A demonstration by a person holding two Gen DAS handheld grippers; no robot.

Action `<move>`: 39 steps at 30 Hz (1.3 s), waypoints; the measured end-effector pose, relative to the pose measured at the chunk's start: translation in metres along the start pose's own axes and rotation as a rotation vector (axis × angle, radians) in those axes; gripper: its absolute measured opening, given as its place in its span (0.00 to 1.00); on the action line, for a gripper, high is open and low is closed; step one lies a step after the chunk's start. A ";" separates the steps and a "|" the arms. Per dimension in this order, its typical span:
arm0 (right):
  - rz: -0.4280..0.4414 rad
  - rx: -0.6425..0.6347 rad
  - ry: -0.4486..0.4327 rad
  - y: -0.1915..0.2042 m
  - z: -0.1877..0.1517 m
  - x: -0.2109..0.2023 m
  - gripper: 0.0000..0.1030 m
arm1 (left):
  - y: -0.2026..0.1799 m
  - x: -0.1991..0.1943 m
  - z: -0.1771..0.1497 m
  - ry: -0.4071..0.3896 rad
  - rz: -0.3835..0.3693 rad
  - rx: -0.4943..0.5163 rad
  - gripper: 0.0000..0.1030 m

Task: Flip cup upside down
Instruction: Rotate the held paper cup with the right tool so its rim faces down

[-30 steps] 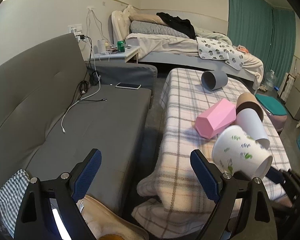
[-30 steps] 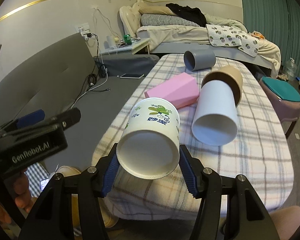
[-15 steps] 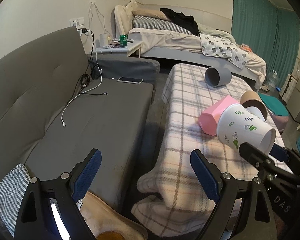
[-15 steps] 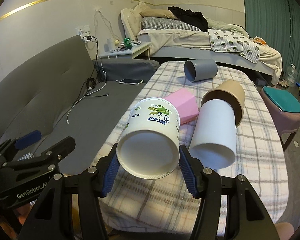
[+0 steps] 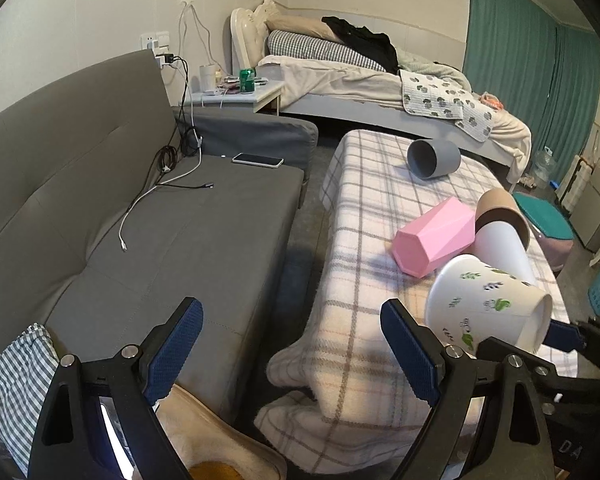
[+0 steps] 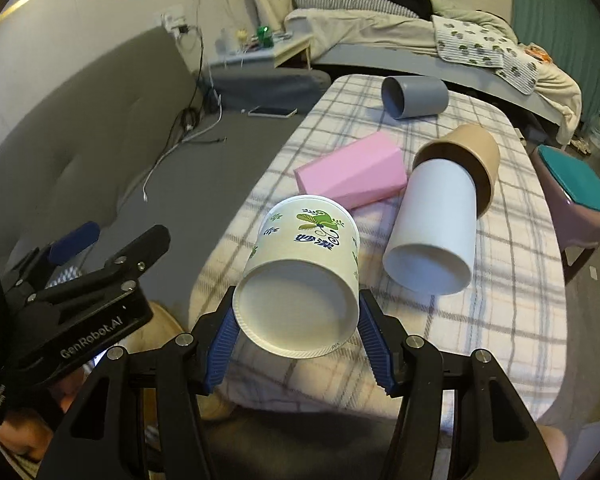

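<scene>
Halfway: your right gripper (image 6: pixel 298 342) clamps the leaf-print cup (image 6: pixel 304 268), held on its side above the plaid table (image 6: pixel 512 312).
You have yet to turn it rim-down and set it there; your left gripper (image 5: pixel 292 350) hangs open, empty.

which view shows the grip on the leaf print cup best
The right wrist view: the leaf print cup fills the centre, its side pinched between both blue pads of the right gripper. The left wrist view shows the cup side-on with one pad hidden.
</scene>
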State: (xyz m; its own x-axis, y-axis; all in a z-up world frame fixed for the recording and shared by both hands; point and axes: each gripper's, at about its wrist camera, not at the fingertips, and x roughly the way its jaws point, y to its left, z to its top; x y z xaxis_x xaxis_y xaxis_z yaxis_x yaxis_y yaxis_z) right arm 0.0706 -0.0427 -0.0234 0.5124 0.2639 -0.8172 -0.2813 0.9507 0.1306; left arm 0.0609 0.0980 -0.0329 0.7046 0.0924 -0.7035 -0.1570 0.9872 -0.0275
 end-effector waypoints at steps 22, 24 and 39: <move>-0.034 -0.024 0.249 0.004 0.058 0.041 0.55 | 0.039 0.017 0.006 0.053 0.051 -0.151 0.91; -0.056 -0.033 0.279 0.006 0.057 0.050 0.55 | 0.039 0.016 0.007 0.052 0.056 -0.145 0.91; -0.069 -0.006 0.199 -0.008 0.066 0.053 0.50 | 0.035 0.018 0.006 0.052 0.062 -0.118 0.91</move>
State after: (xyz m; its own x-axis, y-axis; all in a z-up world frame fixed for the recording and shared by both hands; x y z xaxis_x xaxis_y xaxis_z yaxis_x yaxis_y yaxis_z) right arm 0.1533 -0.0255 -0.0305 0.3609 0.1601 -0.9188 -0.2564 0.9642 0.0673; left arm 0.0720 0.1348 -0.0423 0.6545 0.1429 -0.7425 -0.2817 0.9574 -0.0641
